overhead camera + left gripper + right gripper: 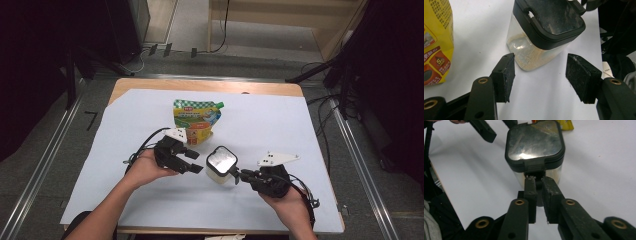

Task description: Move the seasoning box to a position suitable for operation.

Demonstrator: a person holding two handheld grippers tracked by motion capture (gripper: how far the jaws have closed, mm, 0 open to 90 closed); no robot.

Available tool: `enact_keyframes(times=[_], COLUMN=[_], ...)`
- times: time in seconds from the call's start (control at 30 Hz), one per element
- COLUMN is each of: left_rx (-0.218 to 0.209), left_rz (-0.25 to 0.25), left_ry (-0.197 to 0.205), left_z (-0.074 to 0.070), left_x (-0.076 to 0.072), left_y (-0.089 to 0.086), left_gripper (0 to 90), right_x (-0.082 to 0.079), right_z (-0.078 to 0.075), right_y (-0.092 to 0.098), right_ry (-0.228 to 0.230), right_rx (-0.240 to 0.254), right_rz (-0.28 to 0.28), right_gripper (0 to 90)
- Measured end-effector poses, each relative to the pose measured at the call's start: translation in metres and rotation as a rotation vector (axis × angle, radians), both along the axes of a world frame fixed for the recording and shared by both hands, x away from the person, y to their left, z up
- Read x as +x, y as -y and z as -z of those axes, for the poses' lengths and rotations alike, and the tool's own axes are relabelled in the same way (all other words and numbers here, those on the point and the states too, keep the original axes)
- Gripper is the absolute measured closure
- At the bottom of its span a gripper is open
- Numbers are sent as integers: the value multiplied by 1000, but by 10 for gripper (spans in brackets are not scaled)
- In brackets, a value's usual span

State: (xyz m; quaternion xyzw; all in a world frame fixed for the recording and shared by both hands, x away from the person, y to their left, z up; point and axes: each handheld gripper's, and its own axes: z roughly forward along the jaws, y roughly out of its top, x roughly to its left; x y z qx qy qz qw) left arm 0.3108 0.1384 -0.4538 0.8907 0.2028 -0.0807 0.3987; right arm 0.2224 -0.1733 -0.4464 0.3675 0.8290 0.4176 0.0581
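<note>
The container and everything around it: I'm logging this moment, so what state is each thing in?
Container: upright on the white sheet, black lid closed, a little pale powder at the bottom.
Pouch: lying beyond the container, green cap on.
Left gripper: open, jaws apart in front of the container, not touching it.
Right gripper: shut, jaws together at the lid's front tab.

Clear canister with black lid, upright on the white sheet.

Canister (220,166): transparent squarish body with rounded corners, black-rimmed lid (534,142) shut, glossy top panel, a latch tab on one side. A thin layer of pale granules covers the bottom. Stands near the table's front, just in front of the yellow-green pouch (196,120), not touching it.
</note>
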Motion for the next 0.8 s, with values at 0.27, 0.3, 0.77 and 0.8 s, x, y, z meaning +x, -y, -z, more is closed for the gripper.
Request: enact_keyframes(times=[0.27,0.3,0.77,0.8], left_rx=[0,0,-5,-4], left_rz=[12,14,17,18], left_ry=[2,4,8,8], left_z=[0,0,-2,-1], left_x=[1,1,0,0], left_y=[3,3,4,4], left_gripper=[406,406,396,396], right_x=[-8,-8,-4,-3], right_z=[13,13,27,28], right_y=[-14,-14,-27,-26], right_ry=[-27,-27,-24,-23], right_rx=[-6,-6,-25,-27], right_rz=[-61,-61,-63,-62], right_gripper=[900,900,900,900])
